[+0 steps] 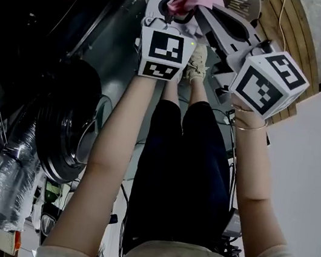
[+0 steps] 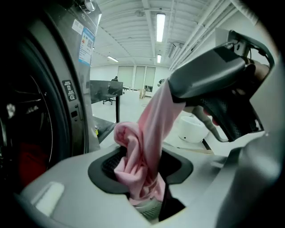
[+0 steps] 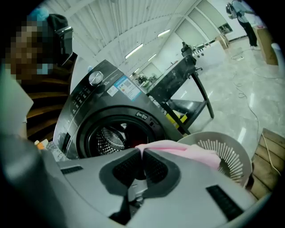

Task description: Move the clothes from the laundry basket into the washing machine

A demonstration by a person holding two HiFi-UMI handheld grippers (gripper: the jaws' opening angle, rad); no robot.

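Scene: a person, seen from above in dark trousers (image 1: 185, 160), holds both grippers out ahead, side by side, between washer and basket.
Pink garment: a pink garment (image 2: 147, 133) hangs in the air between the two grippers. It is up out of the laundry basket (image 3: 227, 156) and not in the washing machine (image 3: 107, 111).
Right gripper: the right gripper (image 3: 141, 153) has its fingers pressed together on an upper fold of the garment. The cloth trails off past the fingertips above the basket's slotted rim.
Left gripper: the left gripper (image 2: 141, 178) sits lower, its fingers about half spread around the bunched lower end. The bunch fills the gap and lies against the ribbed pads.
Marker cubes: the left cube (image 1: 161, 54) and the right cube (image 1: 270, 82) face the head camera, close together.
Washing machine: a dark front loader stands to the person's left with its round opening uncovered. The perforated drum (image 3: 109, 138) is visible, and a red patch shows inside the opening.
Laundry basket: pale and round with a slotted wall, it stands just beside the machine on the pale floor.
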